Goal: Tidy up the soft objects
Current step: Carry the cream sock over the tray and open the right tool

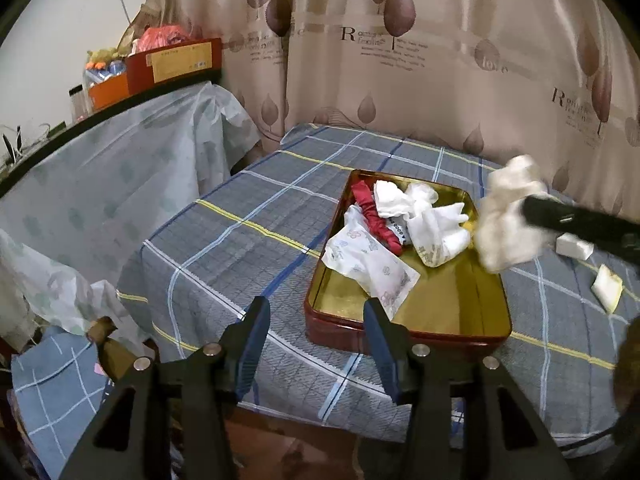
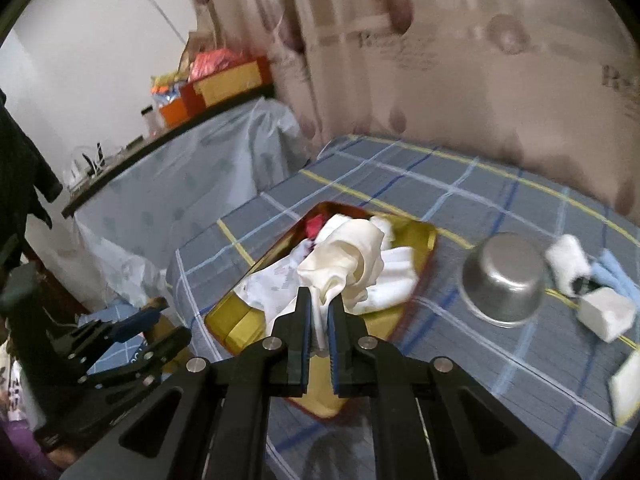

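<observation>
The right gripper [image 2: 319,304] was clamped on a cream cloth [image 2: 348,256], held above the gold-lined tin [image 1: 492,300] of fabrics. The left gripper [image 1: 316,312] hung spread apart at the tin's near edge. A steel bowl [image 2: 504,280], rolled white towel [image 2: 568,264] and white block [image 2: 608,312] lay beside the tin on the checked bedcover [image 1: 240,240].

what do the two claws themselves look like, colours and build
Both match: the left claw and right claw have matte black angular linkage arms with triangular cut-outs, round silver pivot pins, and two flat fingers faced with ribbed blue pads. No cables or markings are visible.

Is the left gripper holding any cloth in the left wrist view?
No, the left gripper is open and empty, its fingers apart in front of the red gold-lined tin tray.
</observation>
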A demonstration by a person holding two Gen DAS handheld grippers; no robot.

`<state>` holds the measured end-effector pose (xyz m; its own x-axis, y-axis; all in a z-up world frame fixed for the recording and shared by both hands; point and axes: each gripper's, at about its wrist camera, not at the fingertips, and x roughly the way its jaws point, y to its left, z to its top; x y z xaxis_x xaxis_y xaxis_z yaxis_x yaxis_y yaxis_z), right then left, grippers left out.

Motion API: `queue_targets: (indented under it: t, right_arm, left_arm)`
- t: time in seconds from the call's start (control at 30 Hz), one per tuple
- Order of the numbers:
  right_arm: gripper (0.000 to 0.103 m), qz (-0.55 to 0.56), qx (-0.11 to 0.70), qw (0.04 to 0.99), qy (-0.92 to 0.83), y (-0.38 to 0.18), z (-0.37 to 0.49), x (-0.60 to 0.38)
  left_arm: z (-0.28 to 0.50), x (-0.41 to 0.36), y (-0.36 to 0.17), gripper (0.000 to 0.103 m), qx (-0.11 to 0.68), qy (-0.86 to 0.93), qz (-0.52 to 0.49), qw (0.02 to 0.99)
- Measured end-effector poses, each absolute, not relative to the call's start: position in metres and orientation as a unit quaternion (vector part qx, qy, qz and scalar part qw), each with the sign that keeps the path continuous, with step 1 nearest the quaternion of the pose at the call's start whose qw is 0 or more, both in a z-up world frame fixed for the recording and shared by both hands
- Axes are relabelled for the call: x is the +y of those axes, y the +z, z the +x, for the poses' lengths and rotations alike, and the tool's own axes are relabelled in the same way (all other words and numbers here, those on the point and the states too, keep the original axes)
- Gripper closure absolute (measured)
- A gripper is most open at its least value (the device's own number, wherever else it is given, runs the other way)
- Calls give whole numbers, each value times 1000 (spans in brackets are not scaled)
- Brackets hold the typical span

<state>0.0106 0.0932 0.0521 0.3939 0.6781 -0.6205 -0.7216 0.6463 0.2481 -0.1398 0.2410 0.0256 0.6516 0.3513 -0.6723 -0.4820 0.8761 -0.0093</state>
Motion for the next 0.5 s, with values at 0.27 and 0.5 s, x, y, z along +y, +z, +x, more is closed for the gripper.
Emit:
queue_targets:
  t: [0.27,0.5]
  right_arm:
    - [94,-81,388,811,431,24,24,143]
    - [93,-120,402,800,428,6,28,166]
  left_arm:
    - [-141,244,29,46,347,228,-103,904]
    - [-139,245,27,45,365,219,-115,898]
